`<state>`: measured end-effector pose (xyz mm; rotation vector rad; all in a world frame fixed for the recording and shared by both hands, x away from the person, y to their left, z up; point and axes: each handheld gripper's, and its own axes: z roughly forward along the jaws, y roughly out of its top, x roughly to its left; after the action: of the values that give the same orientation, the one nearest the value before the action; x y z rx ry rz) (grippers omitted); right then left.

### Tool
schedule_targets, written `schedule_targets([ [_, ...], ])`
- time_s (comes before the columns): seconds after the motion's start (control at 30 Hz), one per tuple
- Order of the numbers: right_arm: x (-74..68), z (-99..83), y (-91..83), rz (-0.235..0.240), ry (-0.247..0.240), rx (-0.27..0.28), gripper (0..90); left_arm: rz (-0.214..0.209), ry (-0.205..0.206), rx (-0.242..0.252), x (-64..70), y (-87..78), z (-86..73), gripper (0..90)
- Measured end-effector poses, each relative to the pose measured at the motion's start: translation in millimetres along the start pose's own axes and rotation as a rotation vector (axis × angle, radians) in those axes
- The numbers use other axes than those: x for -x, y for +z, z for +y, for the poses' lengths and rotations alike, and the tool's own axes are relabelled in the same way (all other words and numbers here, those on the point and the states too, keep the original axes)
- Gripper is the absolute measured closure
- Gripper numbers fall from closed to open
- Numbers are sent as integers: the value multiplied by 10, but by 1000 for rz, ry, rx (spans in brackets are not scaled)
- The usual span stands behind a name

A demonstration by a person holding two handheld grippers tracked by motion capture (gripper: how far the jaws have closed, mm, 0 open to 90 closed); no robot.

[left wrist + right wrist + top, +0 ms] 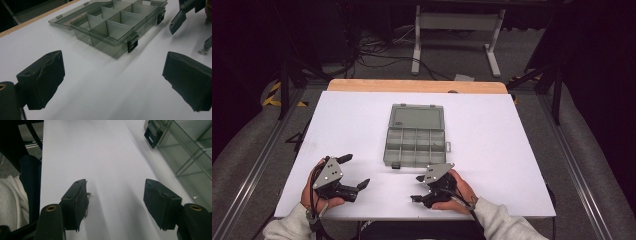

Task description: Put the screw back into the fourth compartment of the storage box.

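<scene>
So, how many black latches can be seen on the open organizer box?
2, both on the near front wall of the organizer box: one latch at the nearer corner, the other latch farther along. Others may be hidden.

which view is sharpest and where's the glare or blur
High view: soft and grainy, the white table bright against dark surroundings. Left gripper view: the organizer box is fairly crisp, the near jaws softer. Right gripper view: the jaws are sharp, the table washes out to glare toward the top.
</scene>
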<state>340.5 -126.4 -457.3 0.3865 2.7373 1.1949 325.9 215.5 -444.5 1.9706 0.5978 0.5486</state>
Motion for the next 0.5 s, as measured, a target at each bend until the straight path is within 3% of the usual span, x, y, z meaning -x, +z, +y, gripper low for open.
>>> schedule_targets([
  [0.27, -17, 1, 50, -1, -12, -16, 381, -1, 2, -3, 3, 1, 0, 47],
  [0.4, -9, -10, 31, -1, -15, -22, 493, -2, 3, -4, 2, 0, -1, 48],
  [0.47, -4, -19, 11, 11, -18, -20, 619, -2, 2, -5, 2, 3, -1, 48],
  [0.5, -4, -19, 11, 11, -18, -20, 619, -2, 2, -5, 2, 3, -1, 48],
])
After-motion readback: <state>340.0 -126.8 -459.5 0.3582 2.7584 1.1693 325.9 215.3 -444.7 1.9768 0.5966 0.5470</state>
